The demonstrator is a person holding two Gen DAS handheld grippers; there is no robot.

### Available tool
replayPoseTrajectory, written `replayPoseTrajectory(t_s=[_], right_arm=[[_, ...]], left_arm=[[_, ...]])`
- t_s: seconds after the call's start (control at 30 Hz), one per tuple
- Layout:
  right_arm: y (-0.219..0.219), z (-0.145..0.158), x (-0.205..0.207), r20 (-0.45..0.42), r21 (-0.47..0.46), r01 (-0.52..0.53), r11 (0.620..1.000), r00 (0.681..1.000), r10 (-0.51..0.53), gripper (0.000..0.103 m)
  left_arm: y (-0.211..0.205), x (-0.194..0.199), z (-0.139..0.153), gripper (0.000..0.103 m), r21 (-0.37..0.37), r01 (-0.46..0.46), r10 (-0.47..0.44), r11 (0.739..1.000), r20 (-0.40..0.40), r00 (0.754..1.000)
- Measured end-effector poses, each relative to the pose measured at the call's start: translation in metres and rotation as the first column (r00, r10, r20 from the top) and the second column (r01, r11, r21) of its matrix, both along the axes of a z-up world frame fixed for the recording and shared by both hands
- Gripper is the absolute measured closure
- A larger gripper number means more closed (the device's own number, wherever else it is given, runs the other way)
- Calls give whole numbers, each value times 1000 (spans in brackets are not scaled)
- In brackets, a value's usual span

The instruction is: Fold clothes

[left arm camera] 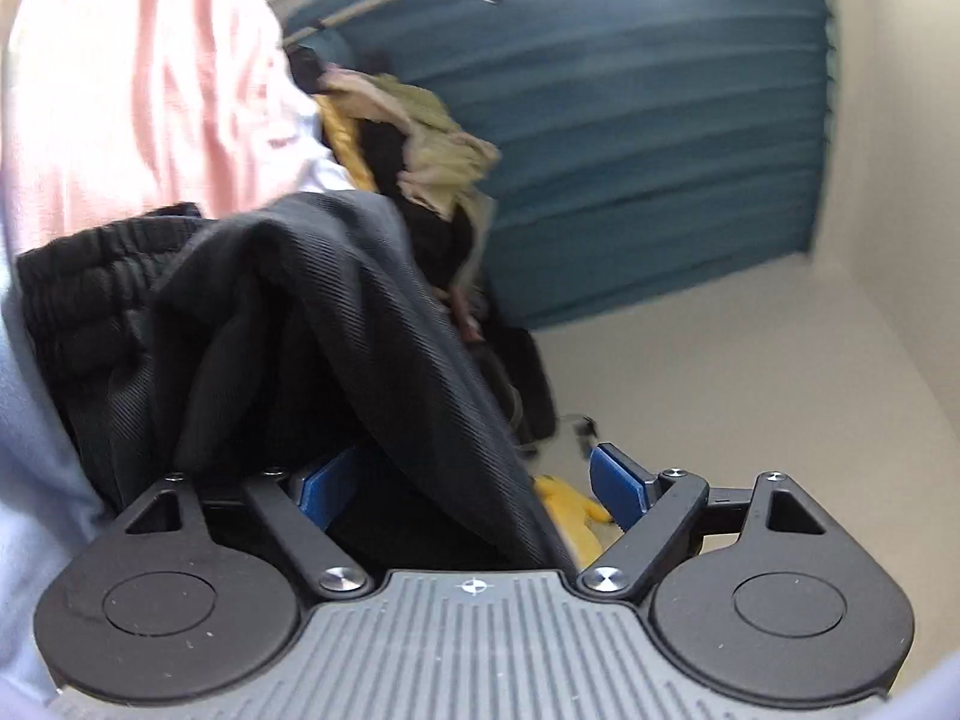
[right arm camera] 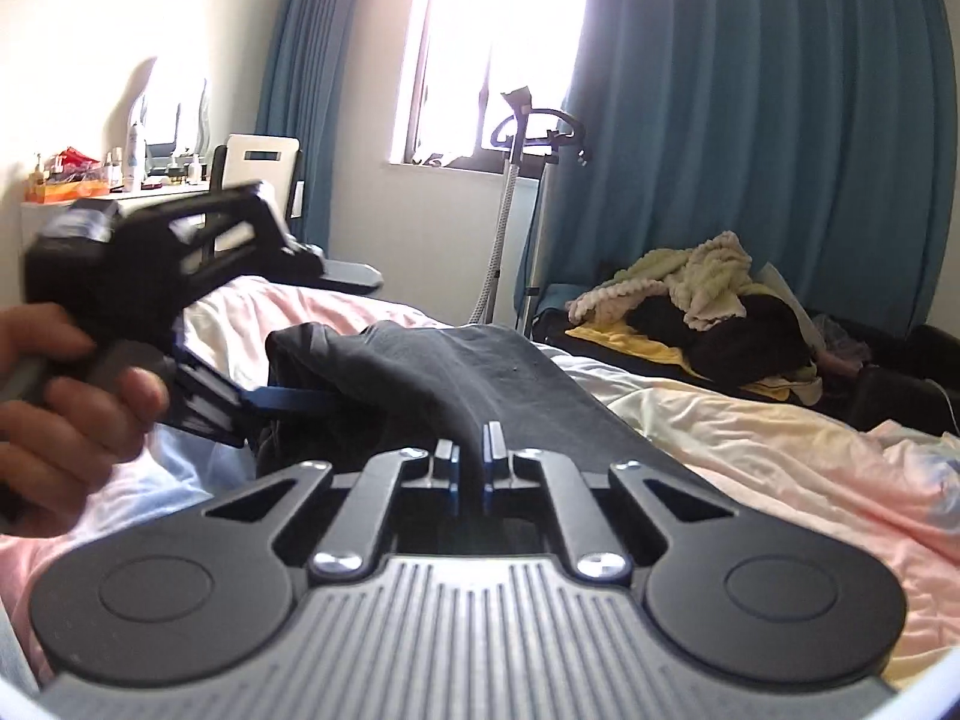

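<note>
- Right tongs (right arm camera: 472, 468) pinch the dark trousers (right arm camera: 456, 372) on the bed (right arm camera: 750, 438).
- Left tongs (left arm camera: 474, 480) spread wide, apparently around the trousers' fold.
- Clothes pile (right arm camera: 708, 306) at two o'clock.

The dark grey ribbed-fabric trousers (left arm camera: 336, 324) drape right over the left gripper (left arm camera: 474, 480), so its left blue finger pad (left arm camera: 321, 483) is half buried. Can't tell whether fabric is actually pinched there. In the right wrist view that same black handheld gripper is motion-blurred. The small bottles on the white shelf (right arm camera: 129, 156) are too tiny to identify.
</note>
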State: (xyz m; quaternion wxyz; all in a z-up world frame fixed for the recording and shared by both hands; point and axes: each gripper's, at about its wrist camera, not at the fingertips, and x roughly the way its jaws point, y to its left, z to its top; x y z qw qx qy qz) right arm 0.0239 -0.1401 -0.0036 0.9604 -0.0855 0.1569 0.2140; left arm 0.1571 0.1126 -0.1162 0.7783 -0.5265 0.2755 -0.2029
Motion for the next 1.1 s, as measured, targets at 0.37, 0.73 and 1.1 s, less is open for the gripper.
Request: replayPoseTrajectory(t_s=[0.37, 0.73, 1.1], right_arm=[[37, -34, -7, -98, -240, -105, 965, 992, 84, 92], [39, -51, -34, -156, -292, -143, 946, 983, 100, 87], [6, -36, 6, -81, 45, -13, 999, 997, 16, 87]], left_arm=[[39, 12, -26, 65, -49, -290, 289, 956, -26, 957], [42, 14, -37, 72, -64, -294, 291, 954, -47, 956], [18, -1, -11, 37, 69, -226, 226, 972, 14, 974]])
